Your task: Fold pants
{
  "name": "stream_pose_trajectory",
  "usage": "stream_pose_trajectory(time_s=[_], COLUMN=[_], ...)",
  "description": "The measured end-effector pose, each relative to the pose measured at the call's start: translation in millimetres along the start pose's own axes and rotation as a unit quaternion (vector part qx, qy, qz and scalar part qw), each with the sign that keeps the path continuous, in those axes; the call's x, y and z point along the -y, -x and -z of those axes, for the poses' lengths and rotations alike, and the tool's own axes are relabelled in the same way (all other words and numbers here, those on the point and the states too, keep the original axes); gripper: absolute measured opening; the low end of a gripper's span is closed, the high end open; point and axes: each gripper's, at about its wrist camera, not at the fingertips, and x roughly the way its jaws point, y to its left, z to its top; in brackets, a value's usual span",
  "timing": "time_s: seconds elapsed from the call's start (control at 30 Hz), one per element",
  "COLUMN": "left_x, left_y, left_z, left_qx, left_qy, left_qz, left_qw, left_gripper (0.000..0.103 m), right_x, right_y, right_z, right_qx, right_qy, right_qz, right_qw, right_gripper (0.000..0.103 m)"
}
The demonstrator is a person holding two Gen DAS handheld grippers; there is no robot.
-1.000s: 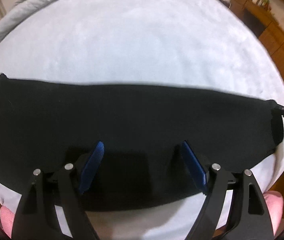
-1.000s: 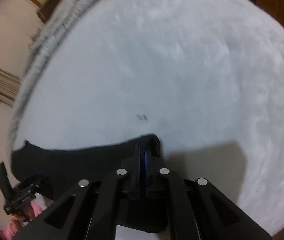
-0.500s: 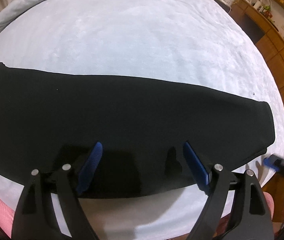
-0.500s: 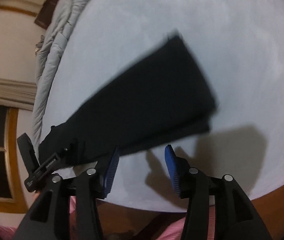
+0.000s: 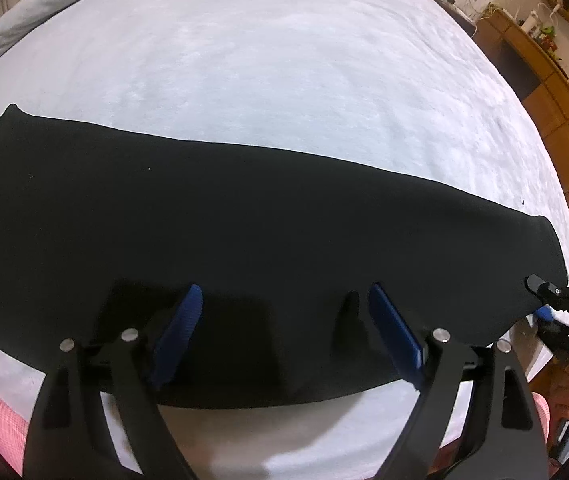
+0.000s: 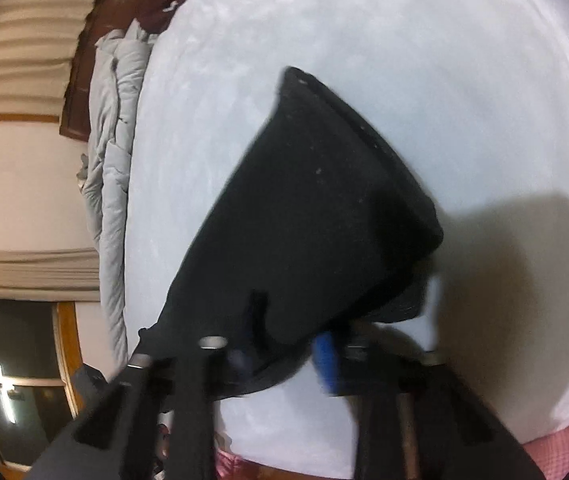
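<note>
The pants [image 5: 244, 240] lie flat on the bed [image 5: 284, 80] as one long dark band across the middle of the left wrist frame, seemingly already folded lengthwise, leg on leg. My left gripper [image 5: 284, 320] hovers above the near edge, jaws spread and empty. My right gripper [image 6: 284, 354] sits at the lower middle of its blurred frame, jaws spread on either side of the near corner, not pinching. I judge the crosswise folds remain.
</note>
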Motion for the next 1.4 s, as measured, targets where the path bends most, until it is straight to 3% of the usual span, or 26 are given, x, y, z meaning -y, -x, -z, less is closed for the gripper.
stream_pose_trajectory(time_s=[0.17,0.27,0.37,0.43,0.57,0.67,0.77,0.93,1.1,1.27,1.4], left_x=[-2,-7,-11,-14,-22,-12,-16,-33,-51,-91,-121], left_y=[6,25,34,25,-15,-20,-15,9,39,63,77], left_z=[-7,-16,-22,-23,-19,-15,-19,-30,-35,-48,-43], left_qx=[0.013,0.052,0.073,0.064,0.011,0.032,0.027,0.027,0.048,0.063,0.069], left_qy=[0.01,0.017,0.02,0.017,0.013,-0.023,-0.007,0.035,0.037,0.077,0.122], left_qz=[0.0,0.001,-0.005,-0.016,-0.042,-0.063,-0.046,-0.006,-0.001,0.007,0.013], left_qw=[0.9999,0.9985,0.9971,0.9977,0.999,0.9972,0.9985,0.999,0.9982,0.995,0.9901], left_gripper=[0.085,0.085,0.088,0.088,0.088,0.092,0.092,0.092,0.092,0.092,0.092], right_x=[-30,-53,-55,-37,6,28,18,-41,-132,-199,-241], right_y=[31,54,84,91,59,51,56,79,72,39,-12], right_z=[-11,-27,-39,-46,-47,-44,-41,-27,-1,43,79], right_qx=[0.032,0.064,0.115,0.122,0.067,0.066,0.078,0.121,0.147,0.122,0.078], right_qy=[0.044,0.068,0.089,0.068,0.038,-0.004,0.008,0.091,0.213,0.317,0.376], right_qz=[-0.031,-0.046,-0.008,0.015,0.108,0.088,0.097,0.095,0.097,0.073,0.062], right_qw=[0.998,0.995,0.989,0.99,0.991,0.994,0.992,0.984,0.961,0.938,0.921], right_gripper=[0.011,0.011,0.011,0.011,0.011,0.011,0.012,0.012,0.013,0.014,0.014])
